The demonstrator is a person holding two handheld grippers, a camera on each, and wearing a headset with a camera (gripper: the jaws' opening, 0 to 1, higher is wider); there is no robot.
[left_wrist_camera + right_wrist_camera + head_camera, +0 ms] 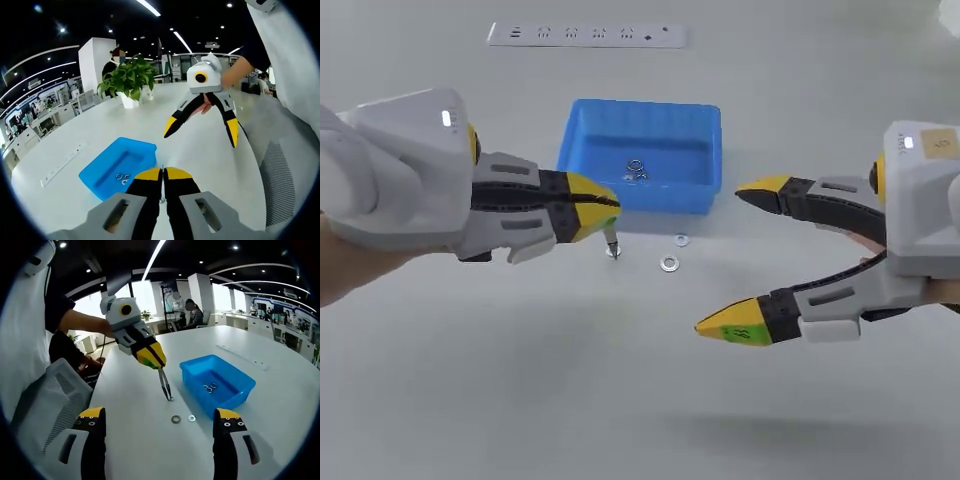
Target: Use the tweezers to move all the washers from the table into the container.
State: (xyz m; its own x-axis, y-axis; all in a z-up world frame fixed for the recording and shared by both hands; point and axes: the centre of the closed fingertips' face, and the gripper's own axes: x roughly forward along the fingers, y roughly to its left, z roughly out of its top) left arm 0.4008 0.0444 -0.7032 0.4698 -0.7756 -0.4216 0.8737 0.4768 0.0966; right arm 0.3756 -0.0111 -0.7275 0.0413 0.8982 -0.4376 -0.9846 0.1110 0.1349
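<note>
My left gripper (pixel 610 205) is shut on thin metal tweezers (pixel 612 243), whose tips point down at the white table just in front of the blue container (pixel 705 165). Whether the tips hold a washer I cannot tell. Two washers lie on the table to the right of the tips, one nearer (pixel 669 264) and one smaller (pixel 681 240). Several washers (pixel 636 170) lie inside the container. My right gripper (pixel 730 260) stands open to the right of the table washers, holding nothing. In the right gripper view the tweezers (pixel 164 382) hang from the left gripper (pixel 150 355) above the washers (pixel 176 419).
A white power strip (pixel 585 35) lies at the far edge behind the container. A potted plant (pixel 131 75) stands farther along the table. A grey mesh chair (pixel 55 400) sits beside the table's near side.
</note>
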